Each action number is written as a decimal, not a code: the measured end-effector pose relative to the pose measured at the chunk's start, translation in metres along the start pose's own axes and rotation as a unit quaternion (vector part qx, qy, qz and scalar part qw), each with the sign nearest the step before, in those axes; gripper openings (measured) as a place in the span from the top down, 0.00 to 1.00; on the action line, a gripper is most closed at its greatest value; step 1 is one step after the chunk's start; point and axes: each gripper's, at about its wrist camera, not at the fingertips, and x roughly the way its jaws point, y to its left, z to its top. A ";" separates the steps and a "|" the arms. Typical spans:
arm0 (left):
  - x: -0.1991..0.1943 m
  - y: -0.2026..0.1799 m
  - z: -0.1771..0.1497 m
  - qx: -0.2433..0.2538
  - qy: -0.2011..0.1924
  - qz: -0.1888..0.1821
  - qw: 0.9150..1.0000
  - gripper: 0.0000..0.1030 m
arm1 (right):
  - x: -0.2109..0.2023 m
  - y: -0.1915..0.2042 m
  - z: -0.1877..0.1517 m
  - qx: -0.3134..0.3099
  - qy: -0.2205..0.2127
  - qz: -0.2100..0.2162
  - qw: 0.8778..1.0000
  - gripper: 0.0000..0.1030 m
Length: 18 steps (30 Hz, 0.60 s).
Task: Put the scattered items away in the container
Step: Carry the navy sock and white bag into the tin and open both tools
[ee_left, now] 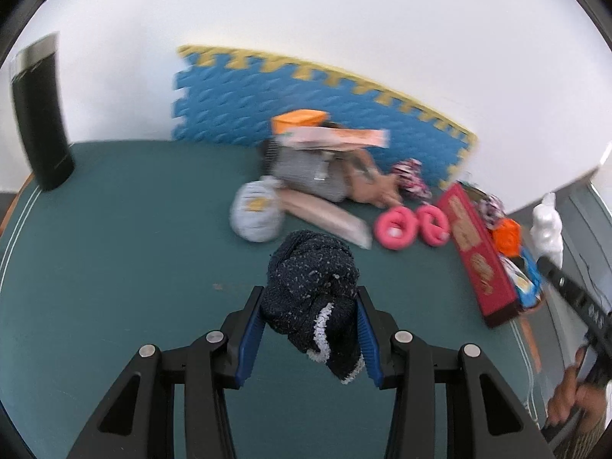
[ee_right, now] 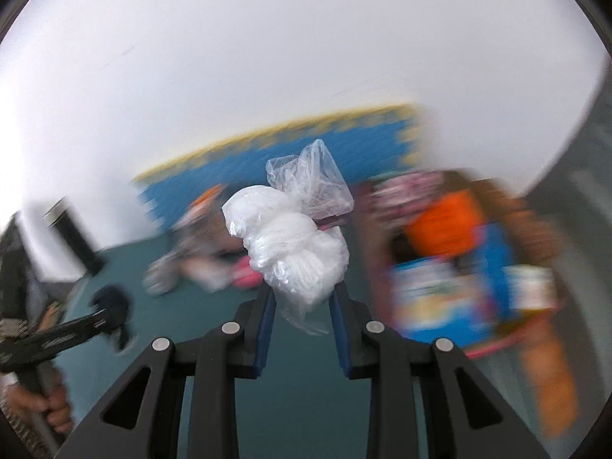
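Nearest the left wrist camera: left gripper (ee_left: 309,308), blue pads pinching a dark navy fuzzy sock bundle with white trim (ee_left: 311,298), held clear above the green surface (ee_left: 114,267). Farther off on that surface, a loose pile: white rounded pouch (ee_left: 255,210), long beige flat packet (ee_left: 325,218), grey striped cloth (ee_left: 306,174), two pink foam rings (ee_left: 411,223). Behind the pile, blue foam puzzle mat with yellow edging (ee_left: 237,103) leaning on the white wall. At far left, tall black cylinder (ee_left: 40,114) standing upright. To the right, long red box with gold print (ee_left: 478,256) tilted against the container, itself too blurred to make out. Nearest the right wrist camera: right gripper (ee_right: 302,298), clamped on a clear plastic bag of white yarn (ee_right: 290,248), raised off the surface.
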 end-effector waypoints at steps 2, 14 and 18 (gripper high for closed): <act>-0.001 -0.016 -0.001 0.015 0.001 -0.007 1.000 0.55 | -0.013 -0.032 0.003 0.021 -0.011 -0.039 0.999 0.70; 0.009 -0.089 -0.019 0.079 0.033 -0.036 0.996 0.55 | 0.004 -0.133 0.000 0.047 0.039 -0.124 0.990 0.70; 0.009 -0.099 -0.024 0.089 0.040 -0.041 0.994 0.55 | 0.014 -0.142 -0.006 0.054 0.059 -0.110 0.991 0.64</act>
